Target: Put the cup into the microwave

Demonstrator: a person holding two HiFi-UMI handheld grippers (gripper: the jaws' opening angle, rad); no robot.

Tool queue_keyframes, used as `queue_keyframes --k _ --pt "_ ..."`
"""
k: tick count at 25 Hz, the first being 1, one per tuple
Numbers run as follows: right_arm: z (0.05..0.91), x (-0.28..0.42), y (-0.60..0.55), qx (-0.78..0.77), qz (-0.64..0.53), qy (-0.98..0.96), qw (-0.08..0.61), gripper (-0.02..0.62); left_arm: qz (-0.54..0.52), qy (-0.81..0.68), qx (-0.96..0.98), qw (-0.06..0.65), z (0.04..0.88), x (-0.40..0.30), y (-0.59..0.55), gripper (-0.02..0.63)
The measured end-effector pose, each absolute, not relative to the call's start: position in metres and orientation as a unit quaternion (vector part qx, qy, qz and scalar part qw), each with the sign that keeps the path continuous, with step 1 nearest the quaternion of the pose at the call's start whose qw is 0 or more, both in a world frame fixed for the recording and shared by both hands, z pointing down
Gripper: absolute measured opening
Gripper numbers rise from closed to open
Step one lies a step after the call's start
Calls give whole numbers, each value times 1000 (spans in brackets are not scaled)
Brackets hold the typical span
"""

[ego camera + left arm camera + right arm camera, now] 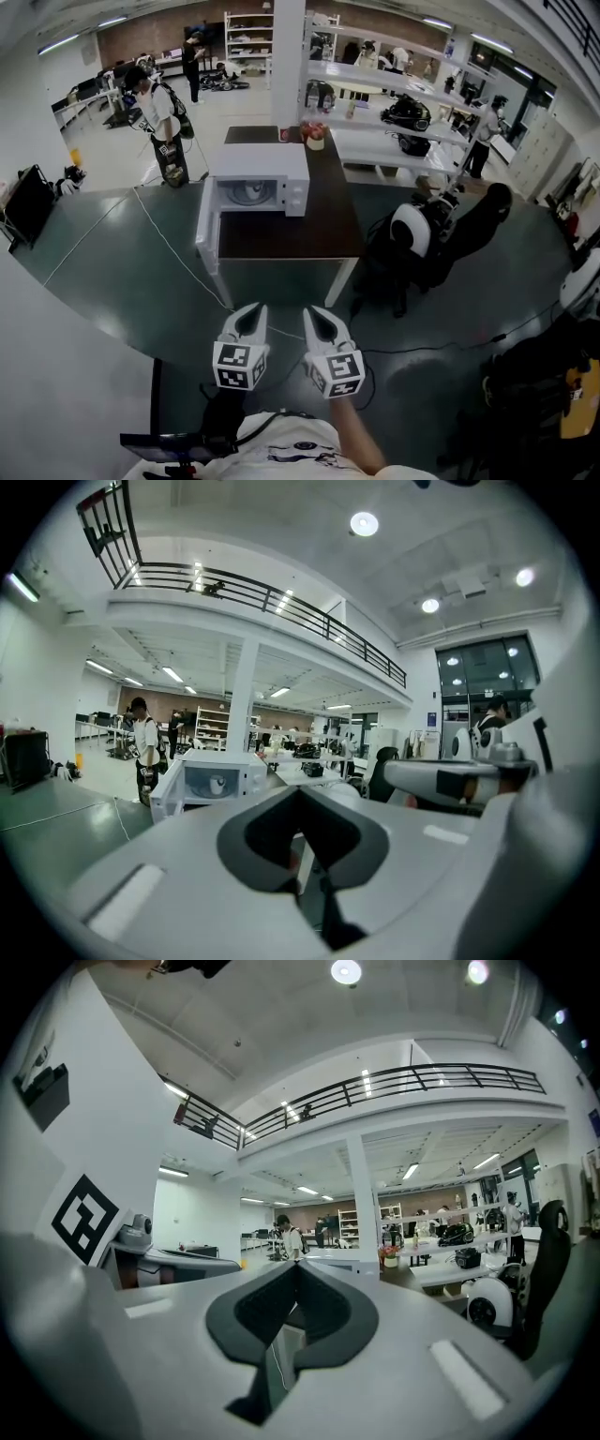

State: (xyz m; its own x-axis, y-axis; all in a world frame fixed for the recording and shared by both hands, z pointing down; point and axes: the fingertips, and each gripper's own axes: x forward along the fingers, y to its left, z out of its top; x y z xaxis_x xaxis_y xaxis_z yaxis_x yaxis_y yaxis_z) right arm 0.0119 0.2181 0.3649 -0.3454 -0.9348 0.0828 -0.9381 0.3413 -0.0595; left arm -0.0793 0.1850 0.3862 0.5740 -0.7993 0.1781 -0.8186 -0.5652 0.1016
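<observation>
Cup (217,783) stands inside the microwave (255,167), whose door (205,232) hangs open, on the dark surface (291,234). Left hand-held gripper (248,323) and right hand-held gripper (322,326) are side by side, jaws closed together on nothing, well apart from the cup and pointing toward it.

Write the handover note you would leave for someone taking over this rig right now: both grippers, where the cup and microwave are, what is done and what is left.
Left gripper: shut, empty, held well short of the table.
Right gripper: shut, empty, beside the left one.
Microwave: on the dark table, with its door swung open.
Cup: what looks like a small white cup stands inside the microwave, though it is tiny in view.
Done: the cup appears to be in place.
Left: step closer to confirm it. The door is open, so it probably needs closing.
</observation>
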Motion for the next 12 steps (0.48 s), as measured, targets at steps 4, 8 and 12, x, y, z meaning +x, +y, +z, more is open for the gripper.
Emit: queue_keyframes --k 4,8,12 --pt "361 18 213 570 43 -820 14 2 50 -463 881 78 379 -76 178 -2" --pt "361 22 209 569 45 -821 13 2 48 -466 880 74 375 -75 175 -2" --pt "361 25 210 569 47 -821 12 2 49 -465 881 76 376 -72 176 -2"
